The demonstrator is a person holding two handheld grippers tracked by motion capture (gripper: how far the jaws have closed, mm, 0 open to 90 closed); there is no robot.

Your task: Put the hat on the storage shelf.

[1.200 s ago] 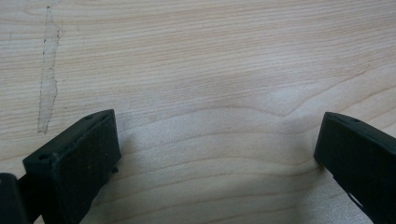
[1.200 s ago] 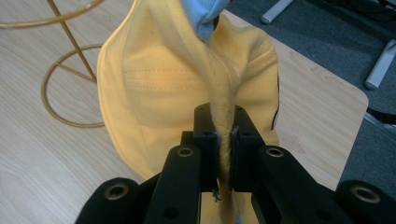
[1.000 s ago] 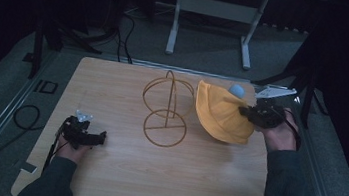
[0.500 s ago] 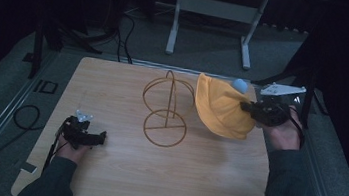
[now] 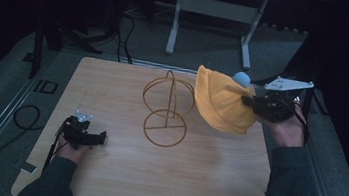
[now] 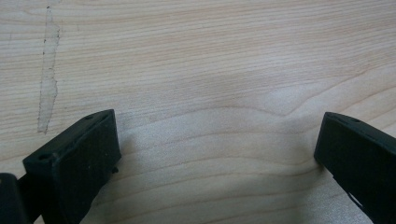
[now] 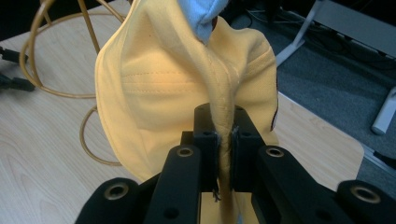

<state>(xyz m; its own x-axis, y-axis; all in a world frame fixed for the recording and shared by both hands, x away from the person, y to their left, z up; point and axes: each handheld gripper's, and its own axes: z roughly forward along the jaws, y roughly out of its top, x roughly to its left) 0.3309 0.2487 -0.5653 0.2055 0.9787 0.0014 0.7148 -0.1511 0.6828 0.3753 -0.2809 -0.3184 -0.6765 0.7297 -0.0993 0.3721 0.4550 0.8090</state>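
Observation:
A yellow cap [image 5: 222, 104] with a pale blue patch at its top hangs in the air over the table's right side, lifted off the wood. My right gripper [image 5: 252, 101] is shut on a fold of its fabric; in the right gripper view the jaws pinch the cap [image 7: 187, 88] edge-on. A gold wire stand [image 5: 167, 108] with a ring base and upright hoops stands at the table's middle, just left of the cap. My left gripper [image 5: 99, 138] rests on the table at the near left, its jaws wide apart over bare wood [image 6: 210, 93], holding nothing.
The wooden table [image 5: 117, 181] has dark floor around it. A grey metal frame [image 5: 214, 7] stands on the floor beyond the far edge. Cables [image 5: 24, 115] lie off the left side.
The right gripper has lifted the yellow cap off the table, and it now hangs higher and closer to the wire stand. The left gripper has stayed where it was.

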